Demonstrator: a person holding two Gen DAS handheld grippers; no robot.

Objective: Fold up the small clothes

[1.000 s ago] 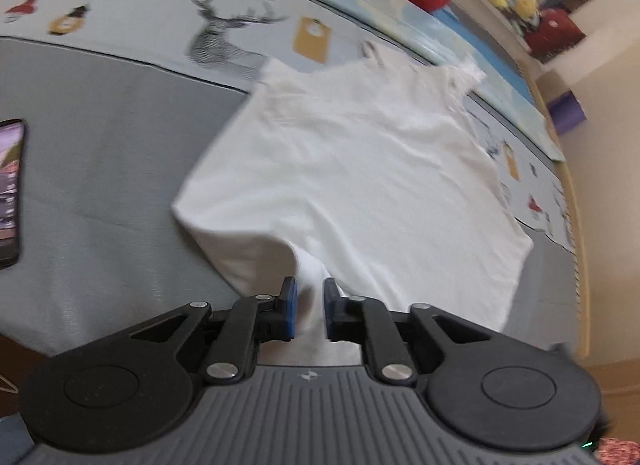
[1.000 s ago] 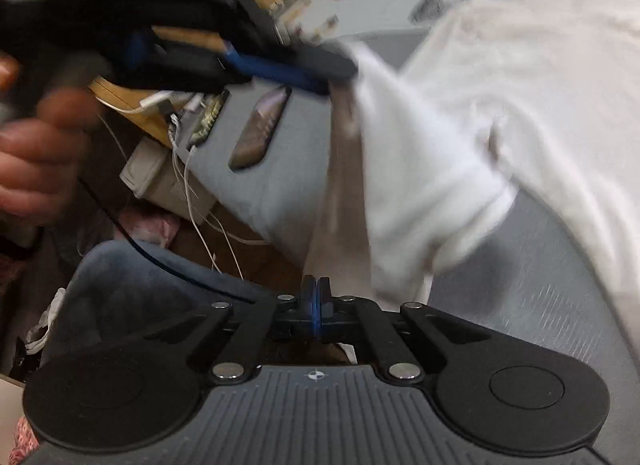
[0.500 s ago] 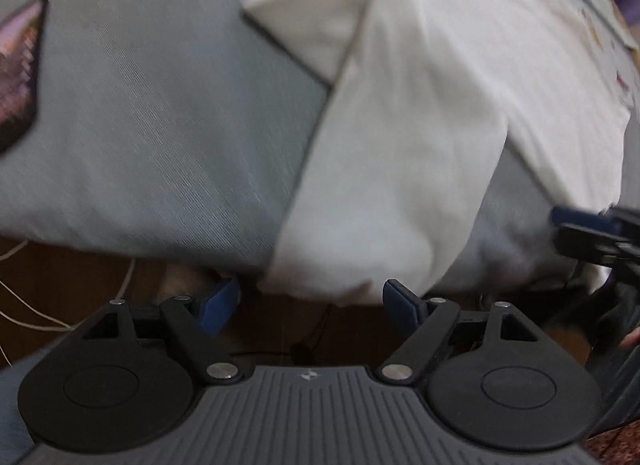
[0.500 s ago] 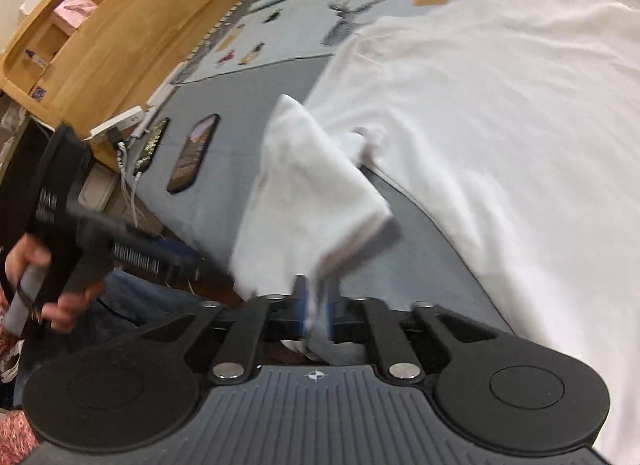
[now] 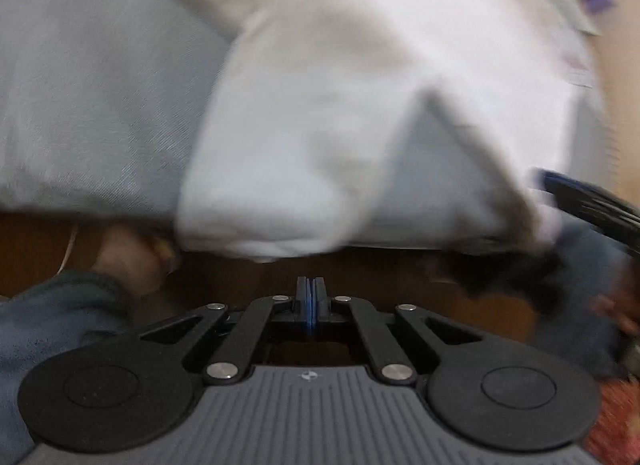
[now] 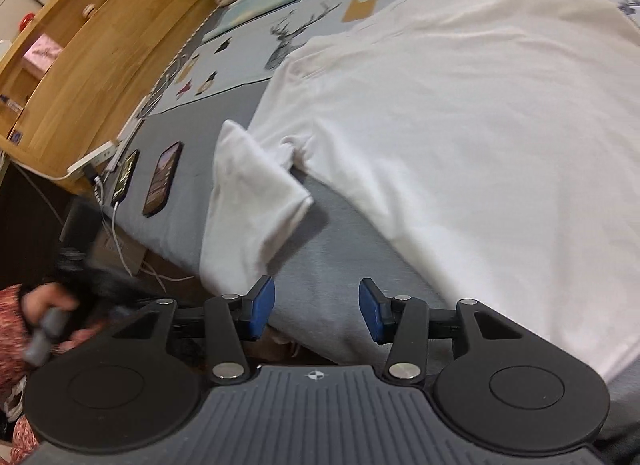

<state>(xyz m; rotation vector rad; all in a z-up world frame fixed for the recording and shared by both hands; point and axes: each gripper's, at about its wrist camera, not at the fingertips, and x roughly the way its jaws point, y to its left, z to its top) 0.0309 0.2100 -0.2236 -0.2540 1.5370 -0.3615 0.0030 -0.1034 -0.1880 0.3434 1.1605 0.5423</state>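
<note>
Item: white T-shirt (image 6: pixel 440 137), spread flat on the grey bed cover (image 6: pixel 332 277) so I can fold it, its near sleeve (image 6: pixel 252 201) draped to the bed's edge. My right claw (image 6: pixel 317 311) is opening with nothing between its pads, just short of that sleeve. My left claw (image 5: pixel 311 297) is closed on nothing, below the sleeve's hanging end, off the bed.

Bare grey bed cover (image 6: pixel 328 265) lies open between the white t-shirt (image 6: pixel 460 137) body and its sleeve (image 6: pixel 252 217). Two phones (image 6: pixel 162 179), a power strip (image 6: pixel 90 159) and cables crowd the bed's left edge.
</note>
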